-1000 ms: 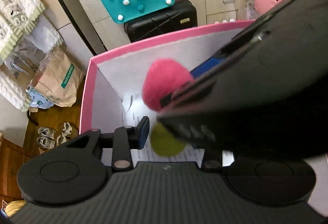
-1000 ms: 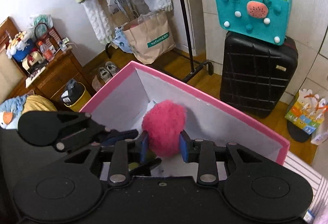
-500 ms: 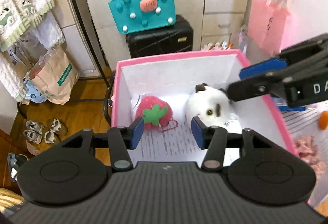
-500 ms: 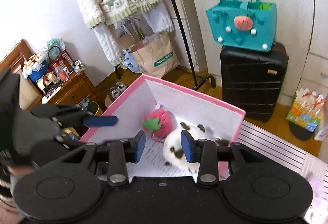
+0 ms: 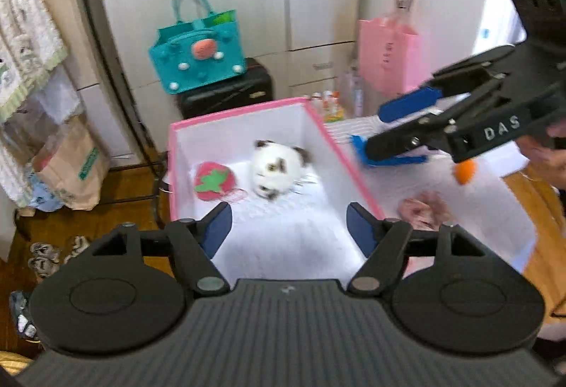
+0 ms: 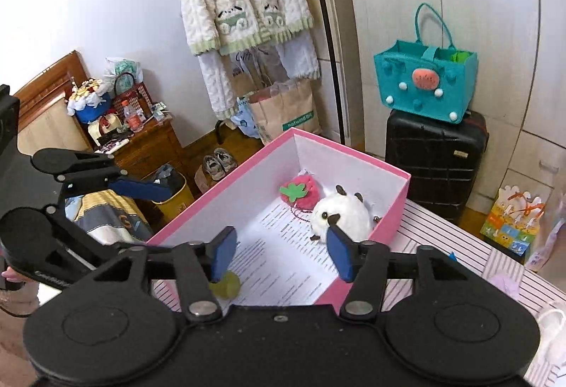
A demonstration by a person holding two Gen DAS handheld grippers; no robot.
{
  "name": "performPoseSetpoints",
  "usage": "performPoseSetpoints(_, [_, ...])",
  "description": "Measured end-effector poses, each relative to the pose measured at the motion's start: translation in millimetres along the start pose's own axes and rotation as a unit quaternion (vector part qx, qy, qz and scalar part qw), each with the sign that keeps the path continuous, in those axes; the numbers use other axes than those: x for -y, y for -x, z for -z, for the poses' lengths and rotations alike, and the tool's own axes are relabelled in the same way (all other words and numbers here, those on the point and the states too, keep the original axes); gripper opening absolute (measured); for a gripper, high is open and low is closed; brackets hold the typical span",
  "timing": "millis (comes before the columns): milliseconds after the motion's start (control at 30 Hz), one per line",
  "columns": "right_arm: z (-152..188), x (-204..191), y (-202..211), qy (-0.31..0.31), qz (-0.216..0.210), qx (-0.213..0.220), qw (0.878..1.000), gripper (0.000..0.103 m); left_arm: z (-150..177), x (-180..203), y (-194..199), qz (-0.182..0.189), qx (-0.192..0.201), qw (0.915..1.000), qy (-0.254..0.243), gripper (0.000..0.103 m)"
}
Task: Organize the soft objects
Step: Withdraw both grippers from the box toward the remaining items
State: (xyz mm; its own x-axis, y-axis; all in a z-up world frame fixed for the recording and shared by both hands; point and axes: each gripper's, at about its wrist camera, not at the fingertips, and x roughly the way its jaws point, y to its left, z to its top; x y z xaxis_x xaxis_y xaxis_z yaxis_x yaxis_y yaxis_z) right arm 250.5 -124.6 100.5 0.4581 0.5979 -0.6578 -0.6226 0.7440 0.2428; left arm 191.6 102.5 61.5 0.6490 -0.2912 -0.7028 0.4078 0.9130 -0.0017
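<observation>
So far you've got three soft things in the pink box [image 6: 385,227]: the strawberry plush [image 6: 300,192] and the white round plush [image 6: 339,213] sit side by side at its far end, touching or nearly so, and a yellow-green ball [image 6: 226,284] lies at the near end, half hidden behind your right tool's finger.

Still out on the counter [image 5: 495,196], right of the box: an orange ball [image 5: 465,173] and a pinkish frilly soft item [image 5: 424,210] close to the box's right wall. From the right wrist view there's also something pale lilac on the striped cloth, too blurred to name. I'd call it roughly half done, judging only by what shows.

Orientation: the box's long axis runs away from you toward the black suitcase [image 6: 435,153]; it sits open side up. The strawberry lies flat, leaf face up, leaf toward the box's left wall. White plush is near-round, no real long axis; its face points toward the near end.

Your left hand-held gripper [image 5: 288,226] has just been opening; jaws apart, nothing between them, hovering above the box's near end. Your right hand-held gripper [image 6: 279,254] has likewise been opening, jaws apart and empty, also over the near end.
</observation>
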Motion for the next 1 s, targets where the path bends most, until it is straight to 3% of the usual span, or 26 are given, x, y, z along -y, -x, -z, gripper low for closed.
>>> performPoseSetpoints(133, [15.6,-8.6,26.8,0.008,0.006,0.005,1.0,0.066,7.0,18.4,14.3,0.02,-0.009,0.9997,-0.005,0.081])
performPoseSetpoints(400, [48.1,-16.7,80.4,0.022,0.024,0.013,0.999,0.074,20.9,62.3,40.6,0.017,0.008,0.9983,-0.056,0.094])
performPoseSetpoints(833, [123.7,-15.1,136.1,0.027,0.056,0.026,0.998,0.081,47.7,134.6,42.2,0.066,0.004,0.9893,-0.131,0.096])
performPoseSetpoints(1000, [157.3,1.2,140.7,-0.002,0.067,0.024,0.997,0.082,53.9,149.5,33.3,0.093,0.01,0.9887,-0.117,0.096])
